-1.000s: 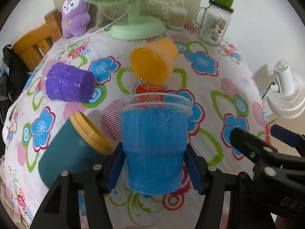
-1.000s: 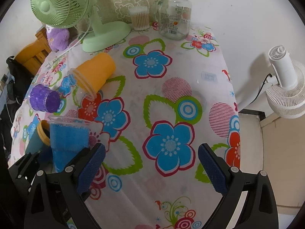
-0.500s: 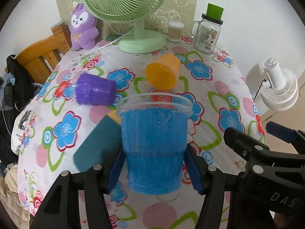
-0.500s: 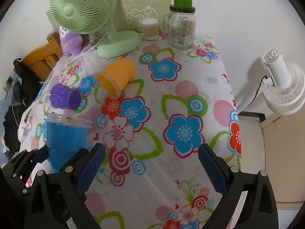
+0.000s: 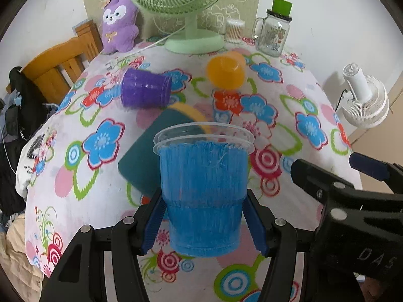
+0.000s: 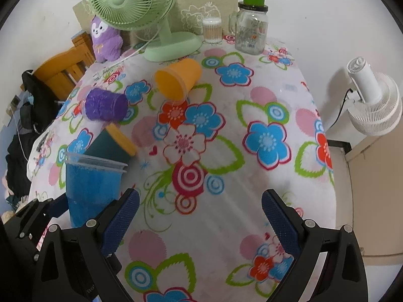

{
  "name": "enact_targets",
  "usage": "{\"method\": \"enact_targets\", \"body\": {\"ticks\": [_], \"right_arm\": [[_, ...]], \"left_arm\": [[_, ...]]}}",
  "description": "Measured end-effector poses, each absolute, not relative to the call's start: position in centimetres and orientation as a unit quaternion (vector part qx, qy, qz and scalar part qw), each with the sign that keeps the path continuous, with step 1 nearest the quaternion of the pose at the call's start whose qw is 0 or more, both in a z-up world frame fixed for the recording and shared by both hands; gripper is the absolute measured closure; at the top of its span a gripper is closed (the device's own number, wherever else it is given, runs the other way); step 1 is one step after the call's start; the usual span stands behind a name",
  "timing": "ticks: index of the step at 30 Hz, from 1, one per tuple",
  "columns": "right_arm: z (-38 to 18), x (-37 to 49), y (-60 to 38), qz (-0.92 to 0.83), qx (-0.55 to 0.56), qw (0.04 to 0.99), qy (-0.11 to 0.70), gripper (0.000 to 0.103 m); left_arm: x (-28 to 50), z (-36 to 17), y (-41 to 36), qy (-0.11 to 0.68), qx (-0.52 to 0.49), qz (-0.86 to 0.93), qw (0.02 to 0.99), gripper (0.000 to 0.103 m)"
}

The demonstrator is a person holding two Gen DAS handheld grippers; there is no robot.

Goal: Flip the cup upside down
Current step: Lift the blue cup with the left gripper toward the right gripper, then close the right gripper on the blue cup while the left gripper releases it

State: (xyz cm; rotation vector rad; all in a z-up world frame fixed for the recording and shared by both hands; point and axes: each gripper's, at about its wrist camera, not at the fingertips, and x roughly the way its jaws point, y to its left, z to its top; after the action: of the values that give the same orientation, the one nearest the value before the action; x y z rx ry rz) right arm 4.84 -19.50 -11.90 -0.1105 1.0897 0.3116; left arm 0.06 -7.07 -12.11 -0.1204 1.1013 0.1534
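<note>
My left tool (image 5: 205, 222) is clamped low on the clear plastic cup with blue-painted walls (image 5: 203, 193), held mouth-up above the flowered tabletop (image 5: 272, 115). My right tool (image 6: 200, 220) hangs apart, empty. Rotating it could let the slick base slip, or swing it into the teal yellow-rimmed cup (image 5: 148, 151) lying behind.

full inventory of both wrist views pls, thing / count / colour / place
blue cup: 1, blue with clear rim, upright in left tongs
purple cup: 1, purple, on its side, table left
orange cup: 1, orange, on its side, near desk fan
teal cup: 1, teal with yellow rim, on its side beyond blue cup
desk fan: 1, green, table rear
glass jar: 1, clear, green lid, rear
plush toy: 1, purple, rear left
floor fan: 1, white, right of table
left tongs: shut on blue cup
right tongs: open, holding nothing
</note>
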Motion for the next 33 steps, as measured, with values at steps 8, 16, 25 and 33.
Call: {"method": "enact_targets", "body": {"ticks": [8, 16, 25, 33], "right_arm": [[-13.4, 3.4, -18.6, 0.151, -0.054, 0.839, 0.520, 0.004], [-14.2, 3.0, -18.0, 0.153, -0.061, 0.835, 0.525, 0.004], [-14.7, 3.2, -18.2, 0.158, -0.067, 0.831, 0.529, 0.004], [-13.4, 3.3, -18.9, 0.164, -0.052, 0.832, 0.527, 0.004]], "left_arm": [[-1.6, -14.2, -6.3, 0.526, -0.062, 0.071, 0.845, 0.040], [-2.2, -15.2, -6.4, 0.530, -0.066, 0.064, 0.843, 0.040], [-2.1, -16.0, -7.2, 0.531, -0.062, 0.055, 0.843, 0.038], [-2.6, -13.8, -8.1, 0.513, -0.038, 0.044, 0.856, 0.016]]}}
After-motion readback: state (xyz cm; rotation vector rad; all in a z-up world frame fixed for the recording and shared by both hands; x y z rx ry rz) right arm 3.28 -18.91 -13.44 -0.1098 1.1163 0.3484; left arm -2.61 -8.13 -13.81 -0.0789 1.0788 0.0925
